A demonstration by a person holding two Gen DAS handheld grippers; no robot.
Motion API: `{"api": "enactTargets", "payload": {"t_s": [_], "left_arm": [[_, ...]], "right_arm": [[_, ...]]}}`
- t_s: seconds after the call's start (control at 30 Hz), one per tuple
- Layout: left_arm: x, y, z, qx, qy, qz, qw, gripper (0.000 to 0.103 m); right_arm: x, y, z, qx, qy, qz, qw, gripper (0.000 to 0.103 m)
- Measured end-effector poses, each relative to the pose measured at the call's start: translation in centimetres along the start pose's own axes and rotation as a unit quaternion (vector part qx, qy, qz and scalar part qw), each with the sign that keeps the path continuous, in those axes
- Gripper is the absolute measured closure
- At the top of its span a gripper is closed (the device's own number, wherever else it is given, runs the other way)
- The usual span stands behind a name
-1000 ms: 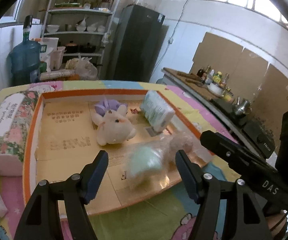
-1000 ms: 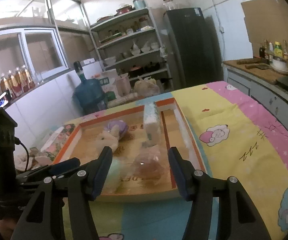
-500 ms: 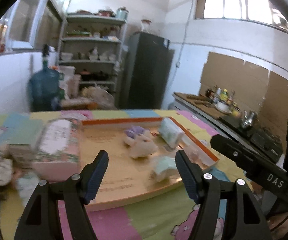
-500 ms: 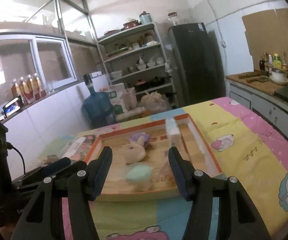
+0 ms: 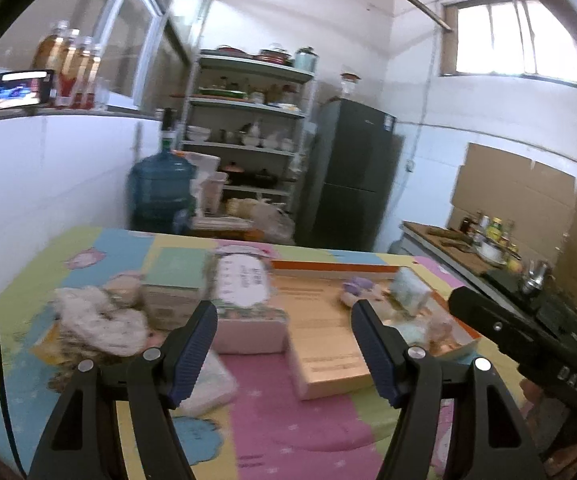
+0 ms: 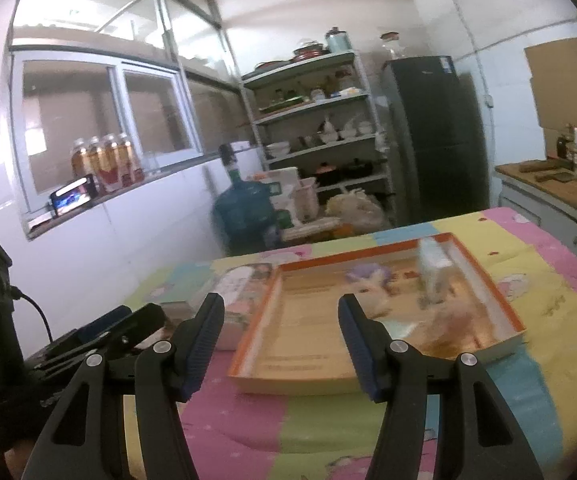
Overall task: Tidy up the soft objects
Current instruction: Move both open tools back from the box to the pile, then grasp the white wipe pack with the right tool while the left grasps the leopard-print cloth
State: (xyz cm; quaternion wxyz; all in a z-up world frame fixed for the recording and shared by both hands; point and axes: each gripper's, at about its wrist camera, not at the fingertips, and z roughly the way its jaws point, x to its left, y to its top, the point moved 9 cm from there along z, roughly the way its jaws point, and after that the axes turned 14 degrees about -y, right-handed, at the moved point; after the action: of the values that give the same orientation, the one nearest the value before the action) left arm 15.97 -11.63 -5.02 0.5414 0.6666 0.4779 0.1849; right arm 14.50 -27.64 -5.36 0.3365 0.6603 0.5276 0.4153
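Observation:
An orange-rimmed cardboard tray (image 6: 506, 307) (image 5: 328, 266) lies on the colourful tablecloth. It holds a white plush with a purple cap (image 6: 370, 280) (image 5: 354, 290), a white tissue pack (image 6: 432, 268) (image 5: 410, 290), a pale green soft item (image 5: 412, 332) and a bagged pinkish item (image 6: 458, 324). Left of the tray lie a floral tissue pack (image 5: 244, 292), a green-topped box (image 5: 176, 284) and a fluffy white cloth (image 5: 100, 320). My left gripper (image 5: 284, 348) is open and empty, above the cloth near the floral pack. My right gripper (image 6: 280, 344) is open and empty, in front of the tray's left part.
A small white pack (image 5: 208, 384) lies by the left finger. Behind the table stand a blue water jug (image 5: 160, 192), a shelf rack (image 5: 244, 128) and a dark fridge (image 5: 348, 176). A counter with bottles (image 5: 484, 236) runs along the right.
Both grippers have pulled back and risen from the tray and swung left. The left view now takes in the packs and the cloth left of the tray. Both stay open.

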Motion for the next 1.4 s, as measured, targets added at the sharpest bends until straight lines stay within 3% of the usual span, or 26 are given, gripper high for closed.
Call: {"api": "enactTargets", "payload": {"t_s": [0.43,0.73,0.93,1.03,1.27,1.4], "left_arm": [[6.3,-0.3,-5.6,-0.035,0.068,0.005,0.9971,0.034],[12.9,-2.0,-9.4,-0.038,0.119,-0.024,0.9919,0.034],[15.0,-2.6,-10.3,-0.042,0.117,-0.031,0.9918,0.034],[16.0,-3.1,-10.4,-0.041,0.115,-0.035,0.9919,0.034],[18.4,-4.6,-10.1,-0.026,0.112,-0.053,0.9919,0.034],[18.5,-5.0,-8.9,-0.008,0.092,-0.050,0.9945,0.034]], "right_arm": [[7.6,-2.1,-0.2,0.015,0.053,-0.047,0.997,0.041],[11.3,-4.3,1.8,0.049,0.078,-0.068,0.993,0.041],[14.0,-6.1,3.6,0.074,0.088,-0.088,0.989,0.041],[14.8,-6.9,4.9,0.086,0.085,-0.095,0.988,0.029],[16.0,-8.7,8.3,0.118,0.068,-0.106,0.985,0.029],[16.4,-9.7,10.5,0.138,0.057,-0.113,0.982,0.029]]}}
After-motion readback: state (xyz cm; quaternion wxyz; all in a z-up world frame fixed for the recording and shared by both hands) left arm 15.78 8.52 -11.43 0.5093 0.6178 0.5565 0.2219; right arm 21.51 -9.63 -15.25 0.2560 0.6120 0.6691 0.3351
